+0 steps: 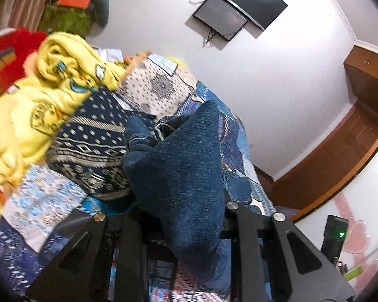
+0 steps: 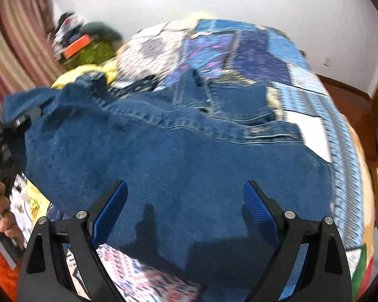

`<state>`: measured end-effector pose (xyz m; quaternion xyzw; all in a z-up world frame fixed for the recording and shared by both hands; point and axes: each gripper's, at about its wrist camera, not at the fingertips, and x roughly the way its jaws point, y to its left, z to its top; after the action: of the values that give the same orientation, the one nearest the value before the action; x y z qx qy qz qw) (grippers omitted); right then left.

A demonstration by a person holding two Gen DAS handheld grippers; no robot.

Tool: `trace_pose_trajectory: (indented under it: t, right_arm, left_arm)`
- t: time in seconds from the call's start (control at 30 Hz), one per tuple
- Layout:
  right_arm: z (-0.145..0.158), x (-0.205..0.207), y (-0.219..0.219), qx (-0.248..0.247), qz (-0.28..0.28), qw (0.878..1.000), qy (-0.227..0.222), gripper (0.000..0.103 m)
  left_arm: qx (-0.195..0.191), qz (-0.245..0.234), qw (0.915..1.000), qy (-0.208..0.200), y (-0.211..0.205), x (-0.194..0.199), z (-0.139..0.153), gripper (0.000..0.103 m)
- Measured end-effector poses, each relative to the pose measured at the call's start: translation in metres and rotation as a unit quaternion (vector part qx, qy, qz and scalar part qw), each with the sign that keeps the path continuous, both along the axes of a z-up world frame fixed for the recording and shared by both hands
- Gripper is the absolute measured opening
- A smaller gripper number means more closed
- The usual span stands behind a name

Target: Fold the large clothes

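Observation:
A large dark blue denim garment (image 2: 176,161) lies spread over the patchwork bedspread (image 2: 252,50). In the left wrist view a fold of this denim (image 1: 184,166) rises from between the black fingers of my left gripper (image 1: 186,216), which is shut on it and holds it up off the bed. The right wrist view shows that left gripper (image 2: 20,120) at the garment's raised left corner. My right gripper (image 2: 185,191) hangs open just above the near part of the denim, its blue pads (image 2: 258,206) wide apart and nothing between them.
A crumpled yellow garment (image 1: 50,83) and a dark patterned cloth (image 1: 93,146) lie on the bed's left side. A person's hand (image 2: 5,216) shows at the left edge. Screens (image 1: 247,0) hang on the white wall; wooden floor (image 1: 340,156) lies to the right.

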<state>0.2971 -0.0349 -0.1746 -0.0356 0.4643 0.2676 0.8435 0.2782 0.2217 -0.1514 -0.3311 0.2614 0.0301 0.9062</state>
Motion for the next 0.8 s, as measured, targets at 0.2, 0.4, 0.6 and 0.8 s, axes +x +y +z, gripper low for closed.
trace_pose_trajectory:
  t: [0.2, 0.4, 0.6, 0.8]
  right_arm:
    - [-0.036, -0.002, 0.047, -0.034, 0.061, 0.997, 0.042, 0.091]
    - [-0.060, 0.001, 0.045, -0.037, 0.063, 0.995, 0.074, 0.092]
    - [-0.042, 0.000, 0.015, 0.003, 0.051, 0.995, 0.082, 0.091]
    - [-0.012, -0.010, -0.060, 0.018, -0.024, 0.999, 0.026, 0.092]
  left_arm:
    - [0.051, -0.002, 0.9986, 0.012, -0.009, 0.000, 0.000, 0.022]
    - [0.102, -0.015, 0.9945, 0.018, -0.035, 0.007, 0.001, 0.022]
    - [0.136, -0.046, 0.9896, -0.006, -0.070, 0.023, 0.027, 0.022]
    - [0.183, -0.101, 0.9772, -0.036, -0.144, 0.055, 0.055, 0.022]
